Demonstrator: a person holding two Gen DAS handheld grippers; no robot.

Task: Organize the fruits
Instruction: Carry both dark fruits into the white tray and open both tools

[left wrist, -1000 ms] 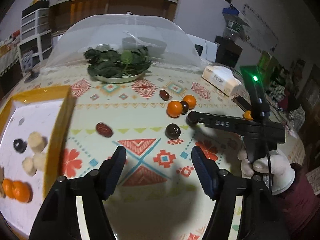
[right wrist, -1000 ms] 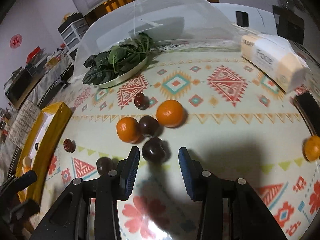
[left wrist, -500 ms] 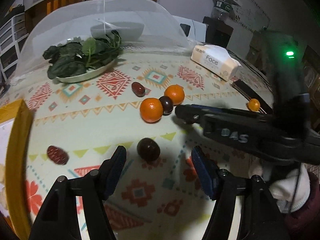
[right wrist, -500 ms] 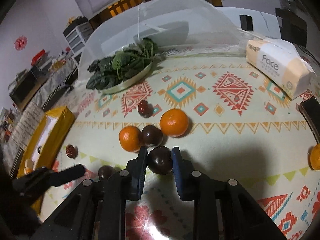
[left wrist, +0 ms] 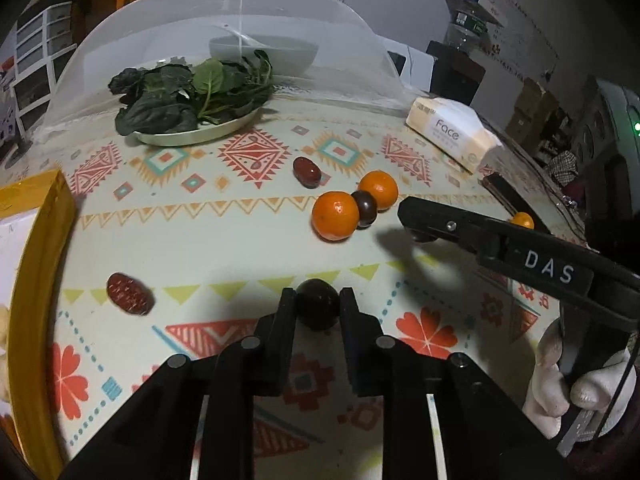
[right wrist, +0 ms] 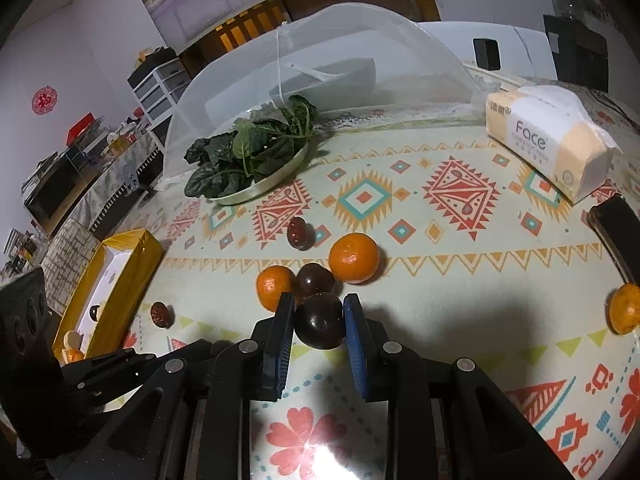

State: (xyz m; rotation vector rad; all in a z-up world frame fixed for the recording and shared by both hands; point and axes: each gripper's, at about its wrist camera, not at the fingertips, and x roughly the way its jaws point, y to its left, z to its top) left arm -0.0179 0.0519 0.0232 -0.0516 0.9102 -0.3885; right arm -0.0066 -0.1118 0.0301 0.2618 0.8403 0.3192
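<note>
My left gripper (left wrist: pixel 318 304) is shut on a dark plum (left wrist: pixel 317 309) low over the patterned tablecloth. My right gripper (right wrist: pixel 319 314) is shut on another dark plum (right wrist: pixel 320 321), lifted a little; its arm shows in the left wrist view (left wrist: pixel 500 244). Two oranges (left wrist: pixel 335 215) (left wrist: pixel 378 189) flank a third dark plum (left wrist: pixel 366 209). Two red dates (left wrist: pixel 306 171) (left wrist: pixel 129 293) lie on the cloth. A yellow-rimmed tray (right wrist: pixel 128 276) at the left holds sorted fruit. A lone orange (right wrist: pixel 626 308) sits far right.
A plate of spinach (left wrist: pixel 196 96) stands under a white mesh food cover (left wrist: pixel 224 20) at the back. A tissue pack (right wrist: pixel 548 140) lies at the back right, a dark flat object (right wrist: pixel 616 232) beside it. A gloved hand (left wrist: pixel 576 384) holds the right gripper.
My left gripper moved forward and closed on the dark plum in front of it. My right gripper, shut on its plum, has lifted it slightly.
</note>
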